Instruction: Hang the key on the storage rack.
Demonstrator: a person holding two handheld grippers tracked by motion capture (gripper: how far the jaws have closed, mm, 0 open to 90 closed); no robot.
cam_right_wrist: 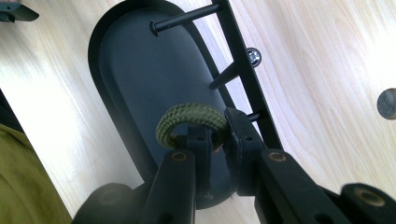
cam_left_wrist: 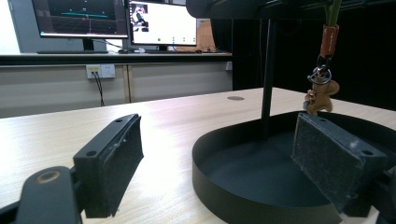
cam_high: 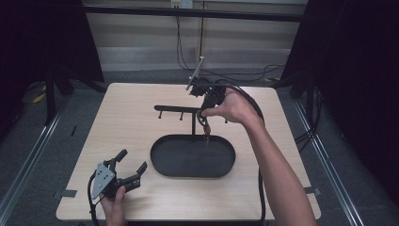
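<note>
The bench (cam_high: 141,108) carries a black rack: an oval tray (cam_high: 193,157) with a post (cam_high: 193,123) rising from its 12 o'clock rim and a crossbar (cam_high: 181,108) with short pegs on top.

The right gripper (cam_high: 205,109) hangs above the tray, just at 3 o'clock of the post, its fingers (cam_right_wrist: 201,140) closed on the green cord loop (cam_right_wrist: 191,114) of a keychain (cam_left_wrist: 322,79). The keychain dangles below, with a brown tab, a ring and a small figure over the tray. In the right gripper view the loop sits beside a peg (cam_right_wrist: 254,115) of the crossbar, but whether it is around it cannot be told. So the pick-up looks done, while hanging the loop and letting go seem left.

The left gripper (cam_high: 131,167) rests at 8 o'clock of the tray, fingers (cam_left_wrist: 109,163) spread and empty.
</note>
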